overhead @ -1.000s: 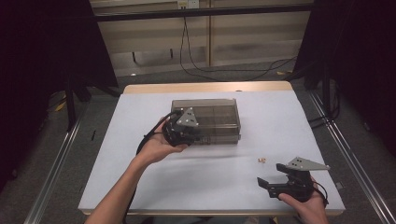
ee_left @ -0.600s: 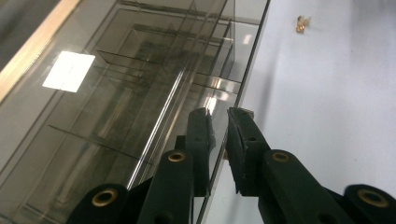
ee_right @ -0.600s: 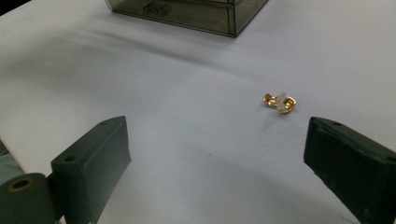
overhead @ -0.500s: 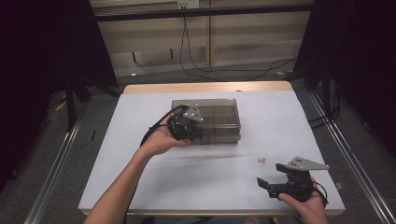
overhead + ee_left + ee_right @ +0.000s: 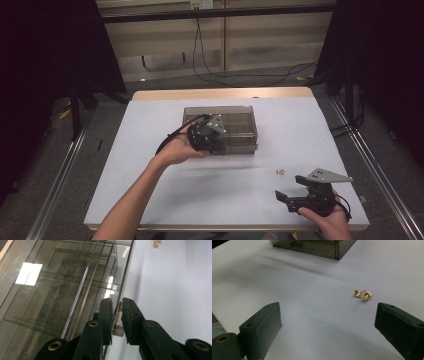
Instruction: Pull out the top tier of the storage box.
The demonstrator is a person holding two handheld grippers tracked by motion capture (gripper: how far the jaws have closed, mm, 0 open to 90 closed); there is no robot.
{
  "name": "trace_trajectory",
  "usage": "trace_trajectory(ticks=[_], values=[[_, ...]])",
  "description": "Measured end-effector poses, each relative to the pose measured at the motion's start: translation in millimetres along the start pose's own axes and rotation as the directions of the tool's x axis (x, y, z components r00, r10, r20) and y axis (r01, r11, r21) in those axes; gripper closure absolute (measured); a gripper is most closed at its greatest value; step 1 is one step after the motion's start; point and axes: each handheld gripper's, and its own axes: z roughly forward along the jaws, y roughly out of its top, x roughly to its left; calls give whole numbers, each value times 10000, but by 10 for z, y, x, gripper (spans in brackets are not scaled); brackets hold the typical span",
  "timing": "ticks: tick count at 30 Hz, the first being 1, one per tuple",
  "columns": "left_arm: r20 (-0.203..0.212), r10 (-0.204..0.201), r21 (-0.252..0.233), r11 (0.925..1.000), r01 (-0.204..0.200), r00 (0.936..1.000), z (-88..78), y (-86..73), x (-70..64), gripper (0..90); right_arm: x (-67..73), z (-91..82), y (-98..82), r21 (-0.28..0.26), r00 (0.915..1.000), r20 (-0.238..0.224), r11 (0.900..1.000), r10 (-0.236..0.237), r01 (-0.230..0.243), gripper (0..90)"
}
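High view: white table [image 5: 150, 165] seen from above, with a smoky transparent plastic box [image 5: 235, 122] resting near its middle, divided inside into compartments. Left hand [image 5: 177, 150] reaching in from the bottom edge, holding the left gripper [image 5: 216, 142] against the near front edge of the box. Seen along that gripper [image 5: 117, 312] in the left gripper view: two black jaws nearly together, closed on a small clear latch tab [image 5: 119, 326] sticking out from the box's front wall [image 5: 75, 290], pads pressing on it from both sides. Off toward the near right corner of the table, right hand [image 5: 327, 217] holding the right gripper [image 5: 285, 197] low over the tabletop, well apart from the box. Seen in the right gripper view: right gripper [image 5: 327, 322] with jaws spread wide, nothing between them, bare white surface below. Small gold-coloured trinket [image 5: 362, 295] with a pale piece in its middle lying on the table just ahead of those jaws, nearer the right-hand one, touching neither. Same trinket [image 5: 279, 171] visible from above as a tiny speck between the box and the right gripper. Corner of the box [image 5: 317, 247] at the top of the right gripper view.
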Motion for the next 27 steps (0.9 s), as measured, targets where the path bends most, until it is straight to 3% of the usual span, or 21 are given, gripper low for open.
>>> trace_trajectory(ticks=[16,27], values=[[178,-90,-32,10000,90,9998,5,-5,17,836,-1,5,0,60,10000,-3,10000,5,-5,67],[190,147,-16,9999,-146,9997,-4,1,-37,848,-2,9,1,66,10000,-7,10000,-11,11,65]])
